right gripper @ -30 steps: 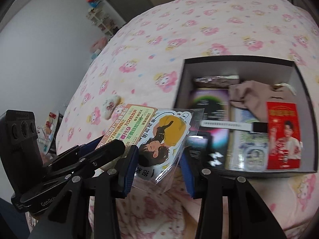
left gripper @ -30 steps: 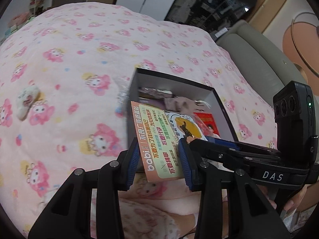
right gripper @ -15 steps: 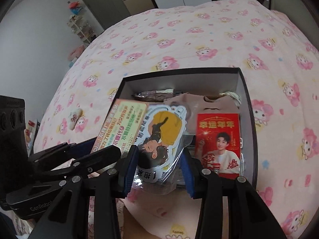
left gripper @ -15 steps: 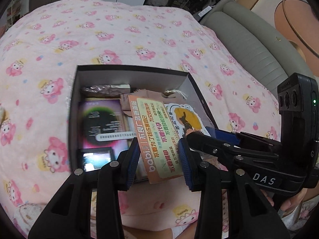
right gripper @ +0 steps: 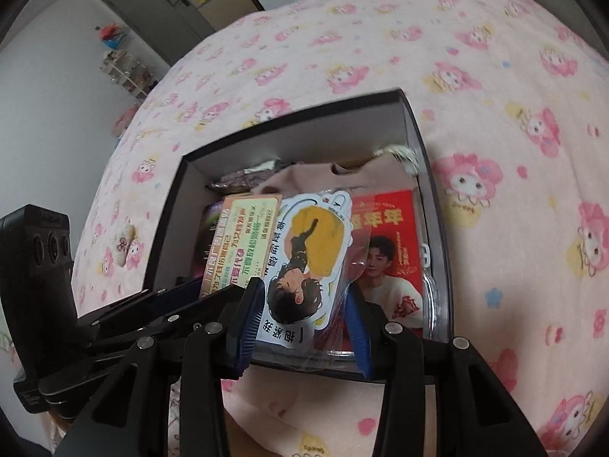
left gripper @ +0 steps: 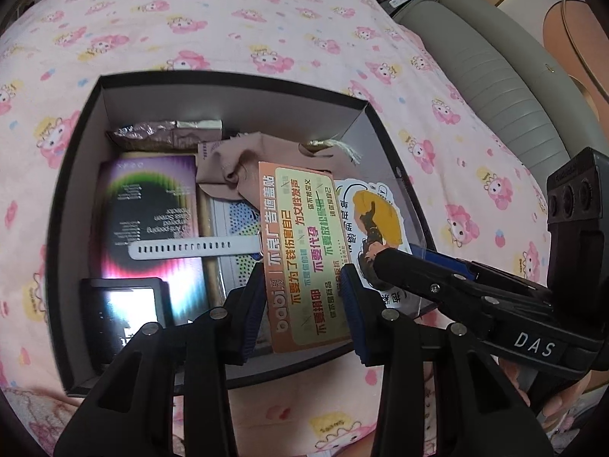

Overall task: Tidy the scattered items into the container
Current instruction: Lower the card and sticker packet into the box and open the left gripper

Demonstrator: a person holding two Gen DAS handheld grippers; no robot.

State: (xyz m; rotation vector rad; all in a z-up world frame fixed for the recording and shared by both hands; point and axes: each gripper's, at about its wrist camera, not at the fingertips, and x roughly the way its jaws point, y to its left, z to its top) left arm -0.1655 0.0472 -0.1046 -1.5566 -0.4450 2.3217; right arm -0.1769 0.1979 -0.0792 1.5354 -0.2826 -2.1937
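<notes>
Carrying both items over the box (left gripper: 78,175): left gripper (left gripper: 302,299) pinches the orange card (left gripper: 300,255), right gripper (right gripper: 304,310) pinches the sleeved sticker (right gripper: 304,259). Next, I judge, lower them inside and spread the jaws to drop them

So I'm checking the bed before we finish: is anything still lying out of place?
Yes. A small white plush lies on the pink bedspread, apart from the box, so it is not tidied yet. The orange card in the left gripper and the sticker in the right gripper hang over the box.
</notes>
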